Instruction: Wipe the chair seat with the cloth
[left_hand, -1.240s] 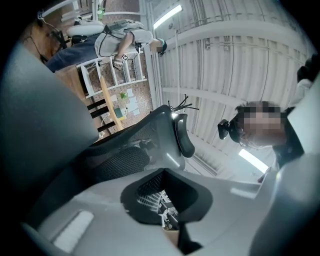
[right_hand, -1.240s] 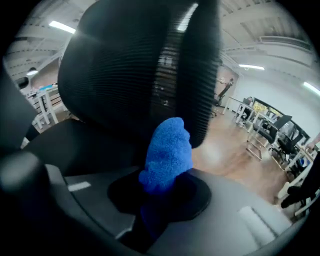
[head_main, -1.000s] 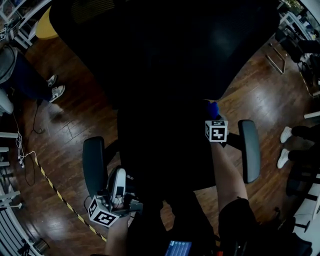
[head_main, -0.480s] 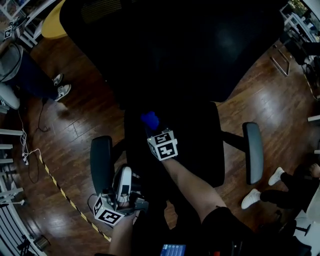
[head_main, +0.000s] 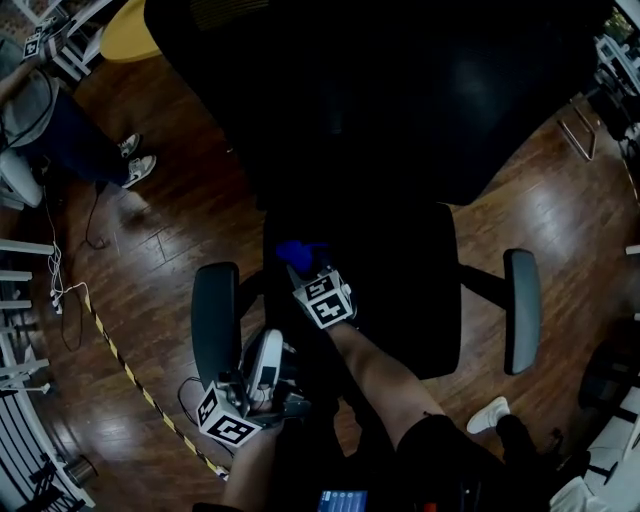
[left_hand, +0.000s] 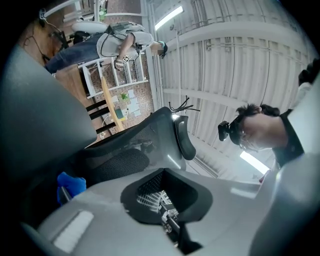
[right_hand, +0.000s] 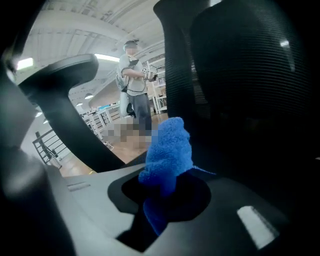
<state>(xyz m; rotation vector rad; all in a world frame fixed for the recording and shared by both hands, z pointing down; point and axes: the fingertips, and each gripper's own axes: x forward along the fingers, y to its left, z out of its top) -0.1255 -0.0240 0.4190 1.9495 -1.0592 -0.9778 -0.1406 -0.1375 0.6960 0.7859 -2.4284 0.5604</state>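
The black chair seat (head_main: 400, 290) fills the middle of the head view, below the tall black backrest (head_main: 400, 110). My right gripper (head_main: 300, 268) is shut on a bunched blue cloth (head_main: 298, 251) and presses it onto the seat's left part, close to the left armrest (head_main: 215, 320). In the right gripper view the cloth (right_hand: 167, 150) sticks up out of the right gripper (right_hand: 155, 210). My left gripper (head_main: 268, 350) hangs low beside the left armrest, off the seat, shut and holding nothing. From the left gripper (left_hand: 175, 231) view the cloth (left_hand: 70, 184) shows far left.
The right armrest (head_main: 522, 310) flanks the seat. Dark wooden floor (head_main: 150, 240) surrounds the chair, with a yellow-black tape line (head_main: 130, 380) and cables (head_main: 55, 290) at left. A person's shoes (head_main: 135, 165) stand at upper left, and another shoe (head_main: 487, 412) at lower right.
My right gripper has swept the blue cloth across the seat from its right rear to its left side. The left gripper has stayed by the left armrest.
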